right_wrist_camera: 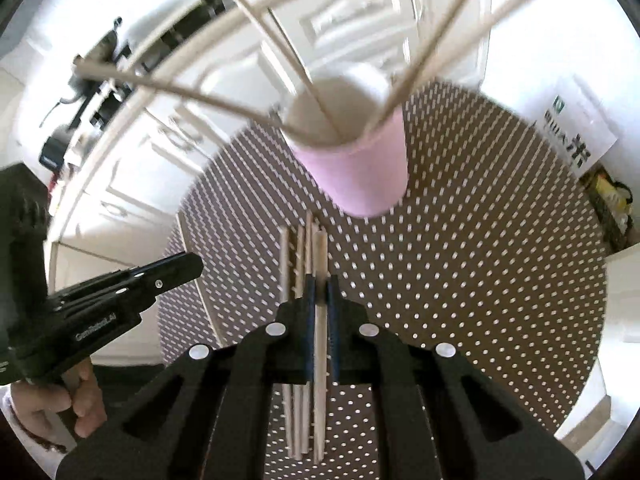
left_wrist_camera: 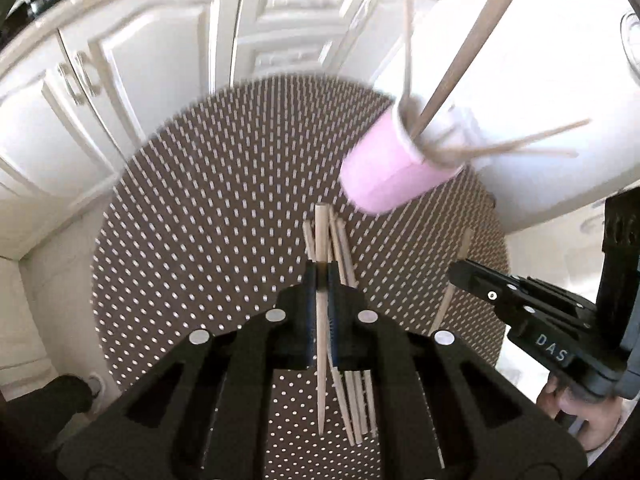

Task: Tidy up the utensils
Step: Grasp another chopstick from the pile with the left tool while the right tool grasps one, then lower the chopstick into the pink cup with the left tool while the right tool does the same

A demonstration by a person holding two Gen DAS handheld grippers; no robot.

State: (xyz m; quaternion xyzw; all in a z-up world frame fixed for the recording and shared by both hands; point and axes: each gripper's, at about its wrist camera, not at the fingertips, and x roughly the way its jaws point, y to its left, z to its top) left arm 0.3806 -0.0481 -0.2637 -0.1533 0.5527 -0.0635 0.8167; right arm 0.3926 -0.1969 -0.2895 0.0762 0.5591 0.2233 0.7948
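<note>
My left gripper point(left_wrist_camera: 320, 276) is shut on one wooden chopstick point(left_wrist_camera: 320, 236), held clear of the dotted brown mat point(left_wrist_camera: 200, 220). Several loose chopsticks point(left_wrist_camera: 354, 400) lie on the mat just beneath it. My right gripper point(right_wrist_camera: 320, 284) is likewise shut on a single chopstick point(right_wrist_camera: 320, 248), with more loose chopsticks point(right_wrist_camera: 296, 420) below it. A pink cup point(left_wrist_camera: 384, 172) point(right_wrist_camera: 360, 176) stands ahead of both grippers with several chopsticks leaning out of it. Each gripper shows in the other's view: the right gripper point(left_wrist_camera: 460, 276) and the left gripper point(right_wrist_camera: 192, 264).
White cabinet doors point(left_wrist_camera: 140, 60) stand beyond the round mat point(right_wrist_camera: 480, 260). A white printed package point(right_wrist_camera: 576, 132) lies off the mat at the right. A person's hand point(right_wrist_camera: 80, 412) grips the left gripper's handle. A glass rim point(left_wrist_camera: 632, 40) shows at the far right edge.
</note>
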